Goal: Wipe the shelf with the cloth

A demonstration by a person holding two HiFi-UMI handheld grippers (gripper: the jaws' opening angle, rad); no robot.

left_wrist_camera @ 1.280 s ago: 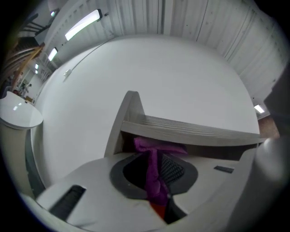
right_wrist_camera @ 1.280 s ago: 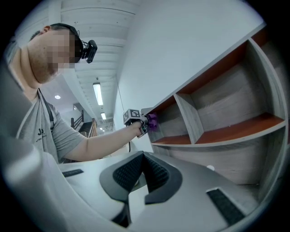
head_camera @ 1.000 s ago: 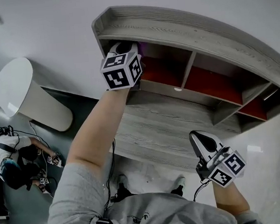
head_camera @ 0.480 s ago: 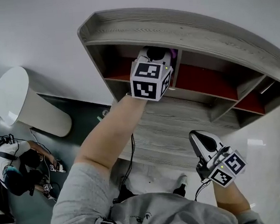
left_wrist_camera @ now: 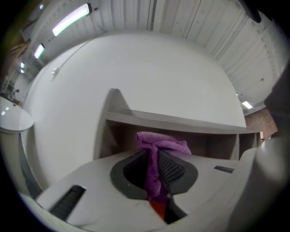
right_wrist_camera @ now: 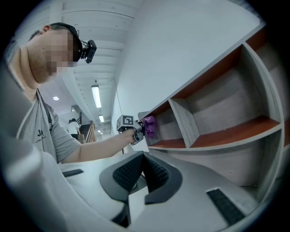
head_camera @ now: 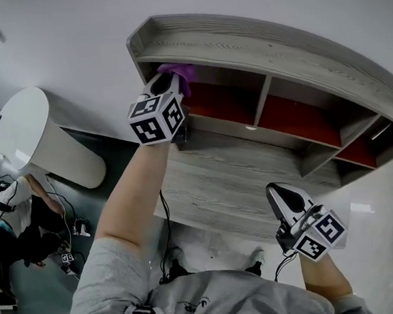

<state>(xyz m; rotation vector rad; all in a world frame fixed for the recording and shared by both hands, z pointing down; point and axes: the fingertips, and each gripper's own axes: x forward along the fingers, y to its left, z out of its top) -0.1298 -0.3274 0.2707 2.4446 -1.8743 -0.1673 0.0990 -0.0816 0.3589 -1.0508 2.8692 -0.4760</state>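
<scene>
Shelf (head_camera: 262, 44) bays open-fronted, room to reach in; upright divider (head_camera: 262, 98) blocks sideways passage right of the cloth (head_camera: 173, 73).

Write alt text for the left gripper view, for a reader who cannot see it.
The left gripper has its two dark ribbed jaws shut on a crumpled purple cloth, whose bunched end pokes out above them. Just beyond is a grey wooden wall shelf with open compartments, mounted on a plain white wall.

I record a grey wood shelf (head_camera: 255, 45) on the wall (head_camera: 69, 34), dividers (head_camera: 262, 98) splitting it into red-lined compartments (head_camera: 296, 120), cloth (head_camera: 174, 73) at the leftmost one's mouth.
</scene>
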